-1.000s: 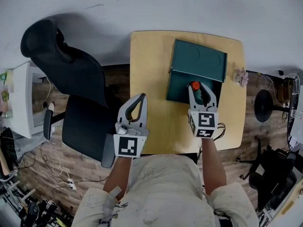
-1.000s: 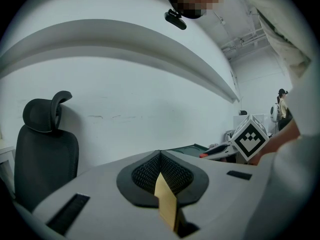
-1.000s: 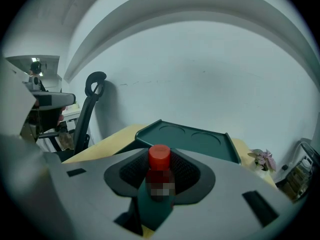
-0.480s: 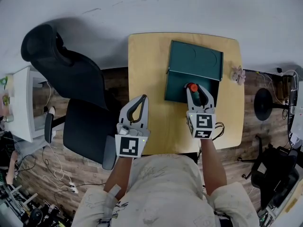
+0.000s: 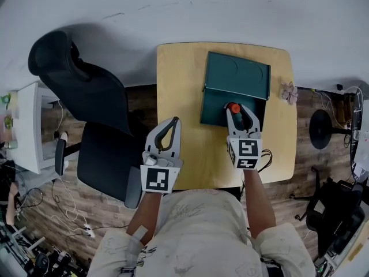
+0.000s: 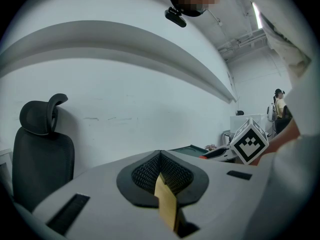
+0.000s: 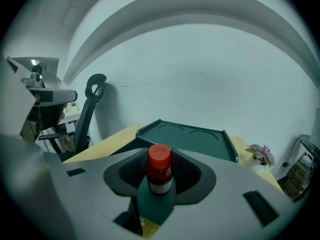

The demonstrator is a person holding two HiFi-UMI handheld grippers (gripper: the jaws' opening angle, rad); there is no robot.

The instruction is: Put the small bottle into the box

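Little had shifted since a second earlier: the right tool point(image 5: 238, 109) stayed clamped on the small bottle point(image 7: 160, 170), holding it upright over the open box point(image 5: 214, 111), seemingly ready to set it down. The left tool point(image 5: 172, 122), closed and empty, kept clear at the surface's point(image 5: 179, 79) left side.

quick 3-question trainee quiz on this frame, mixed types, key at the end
1. True or false: the green box has its lid shut.
2. The small bottle stands between the jaws of: A) right gripper B) left gripper C) neither.
3. Fill in: the small bottle's cap is ___.
Key: 1 false; 2 A; 3 red.
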